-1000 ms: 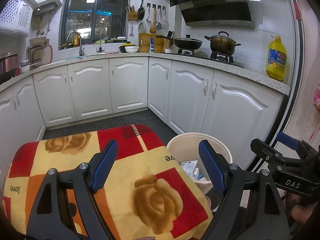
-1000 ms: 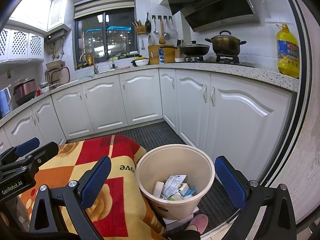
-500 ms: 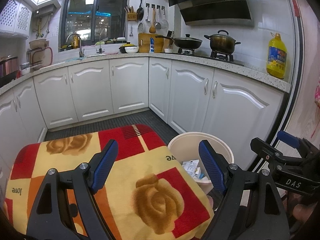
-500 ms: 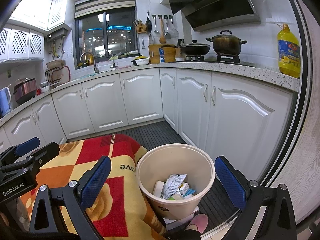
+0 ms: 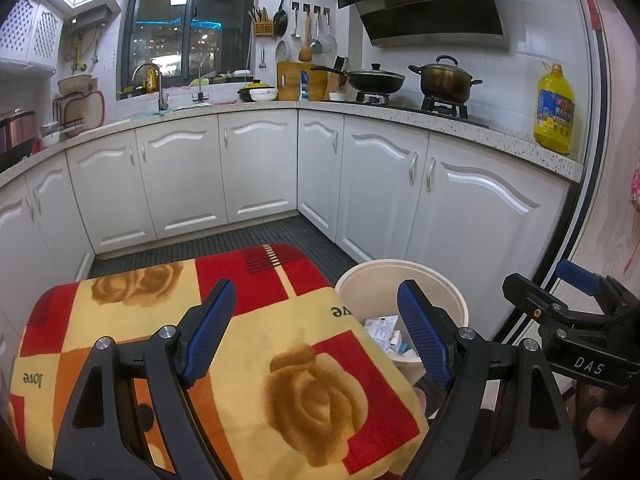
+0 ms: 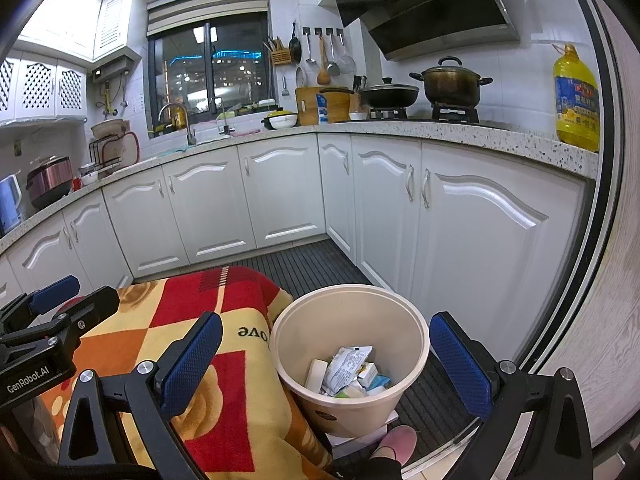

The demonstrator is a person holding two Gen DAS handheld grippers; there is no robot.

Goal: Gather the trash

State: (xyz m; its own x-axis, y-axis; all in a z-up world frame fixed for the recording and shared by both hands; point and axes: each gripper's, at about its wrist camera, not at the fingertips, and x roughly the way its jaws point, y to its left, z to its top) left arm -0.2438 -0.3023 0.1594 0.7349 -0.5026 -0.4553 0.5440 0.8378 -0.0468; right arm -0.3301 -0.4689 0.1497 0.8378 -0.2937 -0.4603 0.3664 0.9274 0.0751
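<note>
- a round, cream-coloured plastic trash bin (image 6: 349, 364) is seen upright on the dark ribbed floor, low and centre-right in the right wrist frame.
- its mouth is open and uncovered; a small dark mark is printed low on its outer wall.
- trash (image 6: 347, 372) is piled at the bottom inside: a crumpled printed paper wrapper, a white block-like piece, and small cartons in white, yellow and teal.
- in the left wrist frame the bin (image 5: 436, 288) is placed lower right, just beside the rose-patterned cloth's edge.
</note>
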